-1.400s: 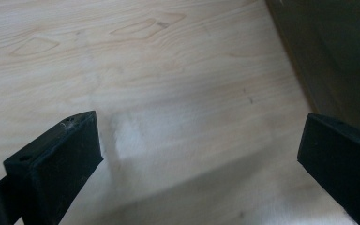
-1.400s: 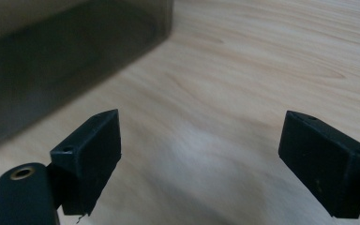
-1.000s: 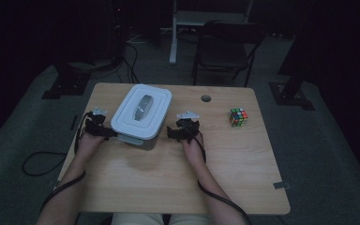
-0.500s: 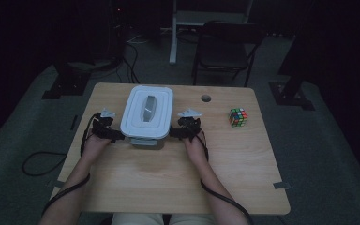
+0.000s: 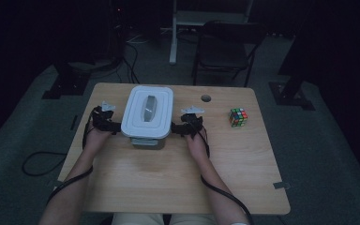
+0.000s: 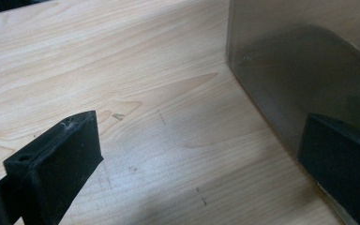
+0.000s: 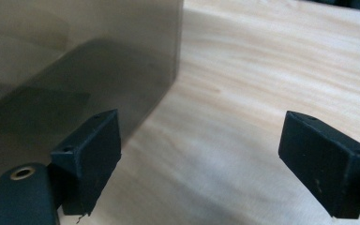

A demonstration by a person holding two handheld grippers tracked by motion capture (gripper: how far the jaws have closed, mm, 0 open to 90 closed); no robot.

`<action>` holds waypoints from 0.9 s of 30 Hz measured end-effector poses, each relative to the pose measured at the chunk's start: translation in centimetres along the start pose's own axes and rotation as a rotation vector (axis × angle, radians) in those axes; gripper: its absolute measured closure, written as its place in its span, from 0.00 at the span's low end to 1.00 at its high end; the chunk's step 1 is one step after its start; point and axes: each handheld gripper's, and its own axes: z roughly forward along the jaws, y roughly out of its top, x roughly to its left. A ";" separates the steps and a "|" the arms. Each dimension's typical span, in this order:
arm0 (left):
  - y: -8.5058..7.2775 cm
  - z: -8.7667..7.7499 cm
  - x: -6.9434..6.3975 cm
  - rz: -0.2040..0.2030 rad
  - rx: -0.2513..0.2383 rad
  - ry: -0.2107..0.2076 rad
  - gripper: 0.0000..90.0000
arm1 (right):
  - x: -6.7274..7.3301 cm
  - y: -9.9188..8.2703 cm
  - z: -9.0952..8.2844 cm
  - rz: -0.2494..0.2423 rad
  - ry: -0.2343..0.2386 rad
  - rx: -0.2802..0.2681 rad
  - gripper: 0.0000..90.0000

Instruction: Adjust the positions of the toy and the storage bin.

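A translucent grey box with a white lid stands on the wooden table, square to its edges. My left gripper is against the box's left side and my right gripper against its right side. In the left gripper view the left gripper is open over bare wood, and its right jaw lies along the box wall. In the right gripper view the right gripper is open too, with its left jaw beside the box wall. Neither has anything between its jaws.
A Rubik's cube sits to the right of the box. A small round hole is in the tabletop near the far edge. A dark chair and cables on the floor lie beyond the table.
The box was skewed on the table; it has turned square and shifted slightly right. The left hand has moved with it. The right hand has stayed about where it was.
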 end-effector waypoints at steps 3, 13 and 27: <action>0.2 0.4 0.0 -0.002 0.012 -0.007 0.01 | -0.3 0.5 0.1 0.035 0.010 -0.022 0.15; 0.8 0.4 -0.8 -0.011 0.007 -0.022 0.01 | -0.5 0.5 0.2 0.065 0.053 -0.022 0.16; 1.8 0.5 -3.6 0.057 0.026 -0.033 0.02 | -1.9 -0.7 -1.5 0.034 0.088 -0.007 0.19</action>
